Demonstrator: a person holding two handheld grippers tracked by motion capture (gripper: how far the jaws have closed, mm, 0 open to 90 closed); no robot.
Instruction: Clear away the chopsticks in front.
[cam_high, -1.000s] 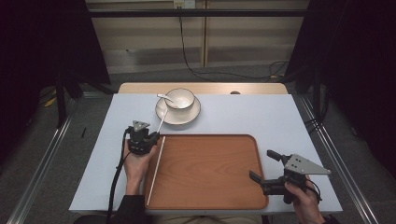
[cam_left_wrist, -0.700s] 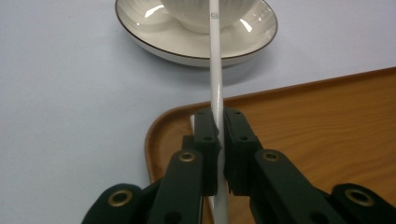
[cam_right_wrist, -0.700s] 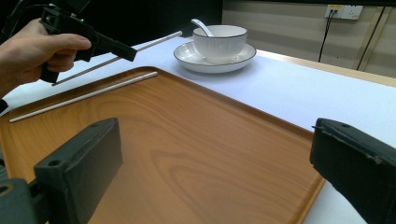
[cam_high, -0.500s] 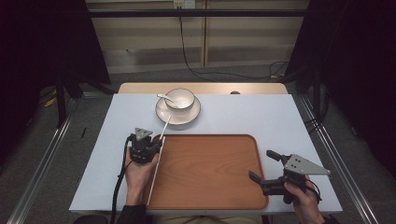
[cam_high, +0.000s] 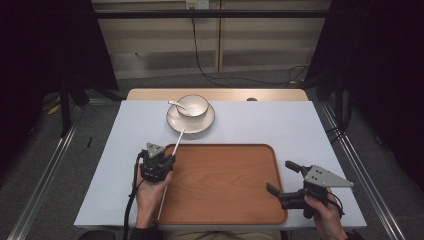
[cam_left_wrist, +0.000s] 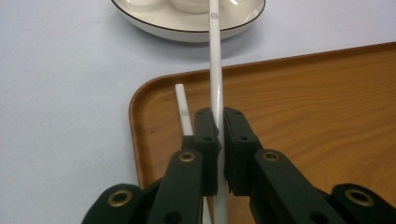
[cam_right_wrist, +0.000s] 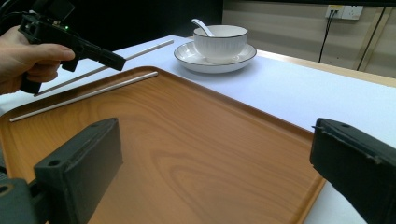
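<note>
One white chopstick (cam_left_wrist: 215, 70) is clamped between the jaws of the left gripper (cam_high: 161, 159), pads pressed on it from both sides. It is held over the left edge of the wooden tray (cam_high: 225, 210). In the left gripper view its far end is seen over the rim of the saucer (cam_left_wrist: 154, 23); whether it touches the rim cannot be told. In the high view the stick runs from the saucer back past the hand toward the tray's near left corner.

A second chopstick (cam_left_wrist: 183, 109) is seen lying on the tray, just left of the clamped one and close to the tray's left rim. In the right gripper view it (cam_right_wrist: 84, 96) lies flat on the wood, with the held stick (cam_right_wrist: 149, 49) raised above and beyond it.

The right gripper (cam_high: 285, 181) is held at the tray's near right corner with jaws spread wide and nothing between them. It is aimed across the tray toward the left hand (cam_right_wrist: 25, 60).

A white bowl (cam_high: 192, 105) with a spoon (cam_high: 176, 104) in it is set on the saucer, on the pale tabletop (cam_high: 280, 125) beyond the tray's far left part, well apart from the right gripper.
</note>
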